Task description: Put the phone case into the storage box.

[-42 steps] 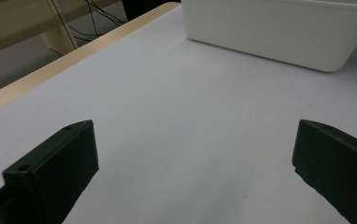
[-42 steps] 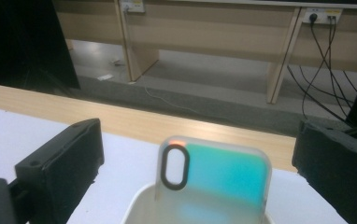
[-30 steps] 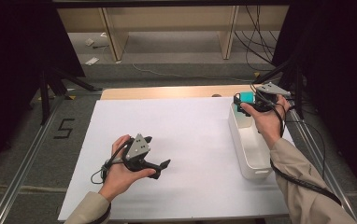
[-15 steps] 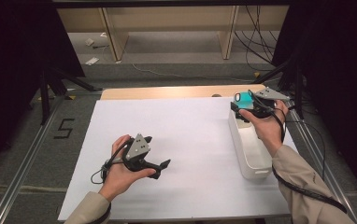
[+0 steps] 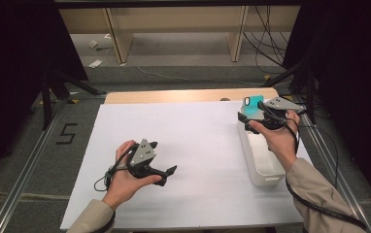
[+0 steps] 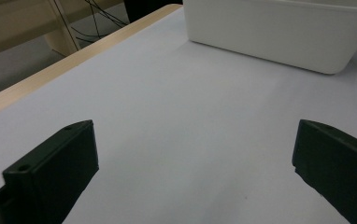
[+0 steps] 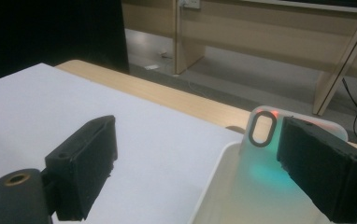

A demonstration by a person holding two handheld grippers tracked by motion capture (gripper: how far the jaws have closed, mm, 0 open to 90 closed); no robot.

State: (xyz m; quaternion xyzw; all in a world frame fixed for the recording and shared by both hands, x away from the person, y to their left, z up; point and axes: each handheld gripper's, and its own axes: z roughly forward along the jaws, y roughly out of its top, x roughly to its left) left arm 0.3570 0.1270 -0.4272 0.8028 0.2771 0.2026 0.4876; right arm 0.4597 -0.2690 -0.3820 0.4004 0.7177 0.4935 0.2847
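One white bin point(image 5: 263, 165) stands at the right side of the bench point(image 5: 193, 141), its long side running from near to far, its near end short of the bench's near edge and its far end close to the wooden strip along the far edge. One teal phone case point(image 5: 253, 107), with one oval camera cutout near its top, stands upright at the bin's far end, leaning against the far wall. Two claws are in view, one in each hand. The right claw point(image 5: 249, 118) hovers over the far end of the bin; its jaws have just been closing a little, yet they stand wide apart, with one jaw close beside the case and not pressing it, so it grasps nothing. The left claw point(image 5: 166, 174) rests low over the bench, left of middle and towards the near edge, jaws released and spread with bare white surface between them. The whole middle of the bench between this claw and the bin lies open.
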